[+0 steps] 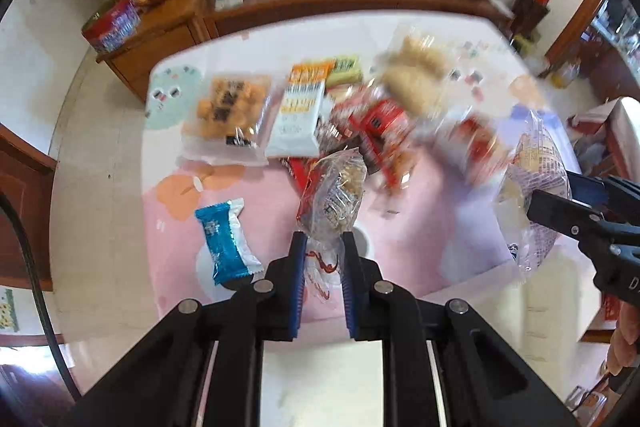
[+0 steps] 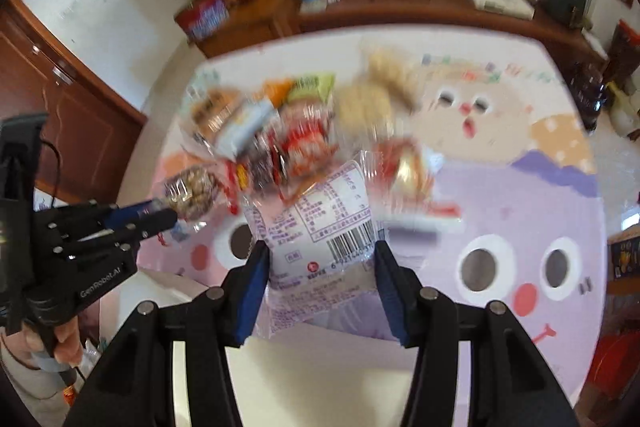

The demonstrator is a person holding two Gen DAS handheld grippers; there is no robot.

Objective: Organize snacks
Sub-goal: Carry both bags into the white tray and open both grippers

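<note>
Left tongs (image 1: 323, 241) pinch a clear nut packet (image 1: 334, 195); right tongs (image 2: 320, 259) grip a white barcode packet (image 2: 320, 223) w/ jaws half apart, above snack-strewn tabletop (image 1: 420, 227).

1. We see bright, even daylight in both views, with soft shadows.
2. Motion blur smears the snack pile (image 1: 352, 107) at centre.
3. Fisheye curvature bends the edges, and the corners go black.
</note>
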